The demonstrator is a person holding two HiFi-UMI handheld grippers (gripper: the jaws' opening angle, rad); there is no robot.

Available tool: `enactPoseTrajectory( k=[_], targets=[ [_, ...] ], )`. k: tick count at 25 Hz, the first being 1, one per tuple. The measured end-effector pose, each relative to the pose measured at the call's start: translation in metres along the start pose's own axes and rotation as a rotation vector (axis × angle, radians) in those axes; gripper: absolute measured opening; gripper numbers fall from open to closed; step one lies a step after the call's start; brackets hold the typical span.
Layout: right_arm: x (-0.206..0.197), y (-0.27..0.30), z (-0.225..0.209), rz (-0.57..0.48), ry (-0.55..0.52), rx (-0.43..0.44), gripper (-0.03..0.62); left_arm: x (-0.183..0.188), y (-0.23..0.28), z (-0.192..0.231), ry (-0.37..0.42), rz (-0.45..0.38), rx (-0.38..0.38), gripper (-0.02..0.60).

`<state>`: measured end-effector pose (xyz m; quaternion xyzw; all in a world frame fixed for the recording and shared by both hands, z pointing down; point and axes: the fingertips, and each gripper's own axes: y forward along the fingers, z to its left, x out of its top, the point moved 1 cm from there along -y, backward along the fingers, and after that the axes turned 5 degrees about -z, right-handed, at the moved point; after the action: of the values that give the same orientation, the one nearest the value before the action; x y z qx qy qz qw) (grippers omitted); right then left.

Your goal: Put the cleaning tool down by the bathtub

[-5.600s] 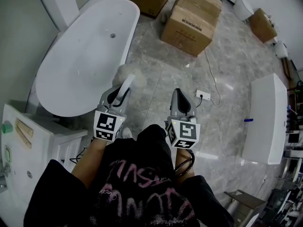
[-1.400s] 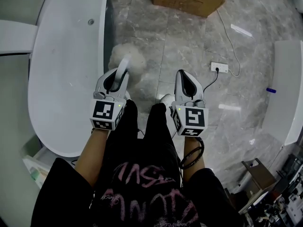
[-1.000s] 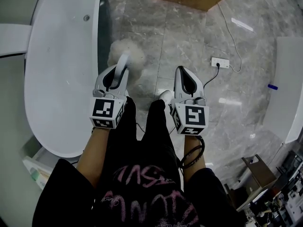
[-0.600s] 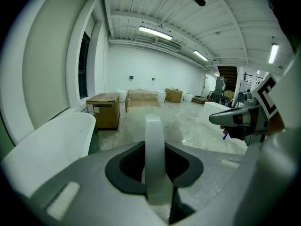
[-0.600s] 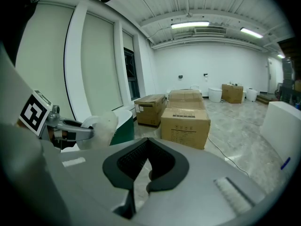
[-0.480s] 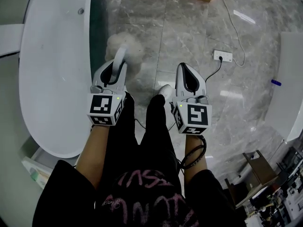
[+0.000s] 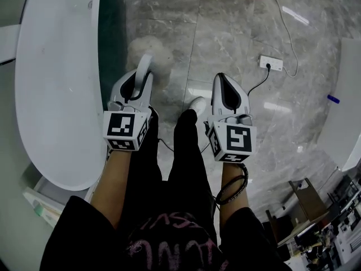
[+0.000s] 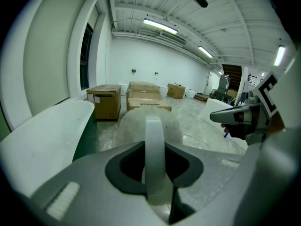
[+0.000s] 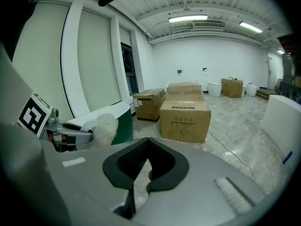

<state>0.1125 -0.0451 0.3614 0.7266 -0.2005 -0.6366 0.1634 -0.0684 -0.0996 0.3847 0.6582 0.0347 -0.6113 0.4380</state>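
Observation:
The cleaning tool has a white handle (image 7: pixel 144 71) and a fluffy pale head (image 7: pixel 148 48) that hangs over the marble floor, just right of the bathtub (image 7: pixel 53 83). My left gripper (image 7: pixel 141 77) is shut on the handle. In the left gripper view the handle (image 8: pixel 154 154) stands upright between the jaws, the fluffy head (image 8: pixel 136 126) beyond it and the bathtub's white rim (image 8: pixel 42 135) at the left. My right gripper (image 7: pixel 227 89) is shut on nothing beside it, level with the left one. The right gripper view shows its closed jaws (image 9: pixel 146 166) and the fluffy head (image 9: pixel 106 126) at the left.
The tub has a dark green side (image 7: pixel 111 44). A power strip with a cable (image 7: pixel 269 65) lies on the floor at the right, near a white fixture (image 7: pixel 345 112). Cardboard boxes (image 9: pixel 185 119) stand farther along the floor. The person's legs and a shoe (image 7: pixel 197 103) are below the grippers.
The person has stepped closer along the bathtub; the boxes have slid out of the head view's top. Both grippers keep their pose, the left still holding the tool.

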Motion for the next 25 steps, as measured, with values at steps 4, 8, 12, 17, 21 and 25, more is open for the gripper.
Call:
enactPoseTrajectory(
  k=[4, 8, 12, 17, 21, 25],
  targets=[
    [-0.016, 0.01, 0.002, 0.011, 0.002, 0.001, 0.023, -0.017, 0.009, 0.006, -0.012, 0.011, 0.002, 0.087],
    [-0.031, 0.022, 0.002, 0.021, 0.008, 0.006, 0.023, -0.032, 0.021, 0.008, -0.016, 0.019, 0.0, 0.087],
    [-0.044, 0.033, 0.0, 0.031, 0.016, 0.009, 0.023, -0.044, 0.034, 0.011, -0.017, 0.026, 0.003, 0.087],
    [-0.063, 0.042, 0.004, 0.045, 0.017, 0.017, 0.023, -0.066, 0.039, 0.017, -0.031, 0.043, 0.016, 0.087],
    [-0.078, 0.049, 0.011, 0.045, 0.02, 0.03, 0.023, -0.086, 0.04, 0.023, -0.039, 0.058, 0.022, 0.087],
    [-0.099, 0.061, 0.003, 0.066, 0.03, 0.033, 0.023, -0.106, 0.056, 0.021, -0.045, 0.077, 0.027, 0.087]
  ],
)
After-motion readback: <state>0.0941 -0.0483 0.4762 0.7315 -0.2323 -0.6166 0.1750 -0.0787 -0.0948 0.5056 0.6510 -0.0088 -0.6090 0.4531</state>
